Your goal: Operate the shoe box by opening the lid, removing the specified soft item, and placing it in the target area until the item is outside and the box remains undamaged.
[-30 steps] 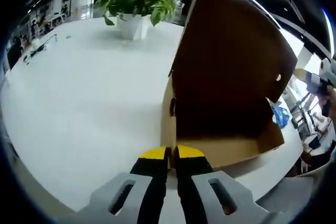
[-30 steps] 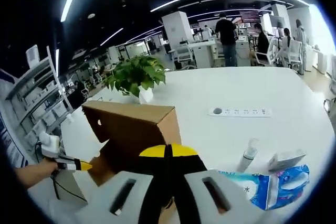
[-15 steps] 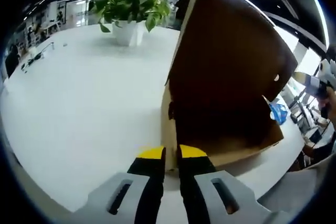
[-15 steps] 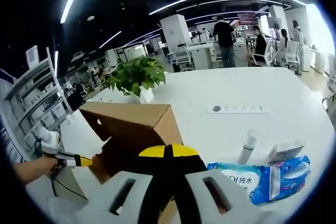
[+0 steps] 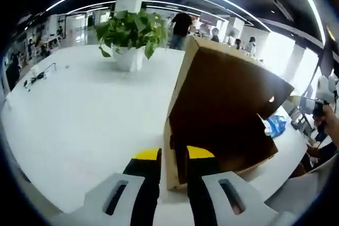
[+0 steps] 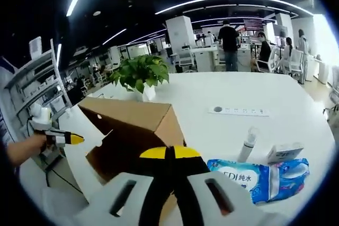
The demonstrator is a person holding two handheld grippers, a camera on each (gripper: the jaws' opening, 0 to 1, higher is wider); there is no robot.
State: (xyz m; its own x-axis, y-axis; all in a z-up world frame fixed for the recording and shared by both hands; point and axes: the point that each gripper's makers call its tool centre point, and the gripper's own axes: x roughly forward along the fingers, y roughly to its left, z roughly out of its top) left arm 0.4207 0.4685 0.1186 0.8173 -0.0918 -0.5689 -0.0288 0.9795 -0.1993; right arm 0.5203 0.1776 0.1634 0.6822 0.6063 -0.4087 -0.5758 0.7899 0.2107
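A brown cardboard shoe box (image 5: 222, 146) stands on the white table (image 5: 79, 109) with its lid (image 5: 228, 83) raised upright. Its inside is dark, and I cannot make out any soft item in it. My left gripper (image 5: 174, 154) is open, its yellow-tipped jaws standing on either side of the box's near wall edge. In the right gripper view the box (image 6: 132, 130) sits just beyond my right gripper (image 6: 169, 152), which is shut with nothing between its jaws. A hand holds the left gripper (image 6: 61, 138) left of the box. The right gripper (image 5: 312, 101) appears at the far right.
A potted plant (image 6: 139, 75) stands behind the box. Right of the box lie a blue wipes pack (image 6: 262, 175), a small bottle (image 6: 246, 146), a small white carton (image 6: 286, 153) and a power strip (image 6: 241, 111). People stand at desks in the background.
The left jaws, together at the box's near edge before, have parted. The left view has drawn back a little. The right view has shifted, bringing more of the wipes pack into sight.
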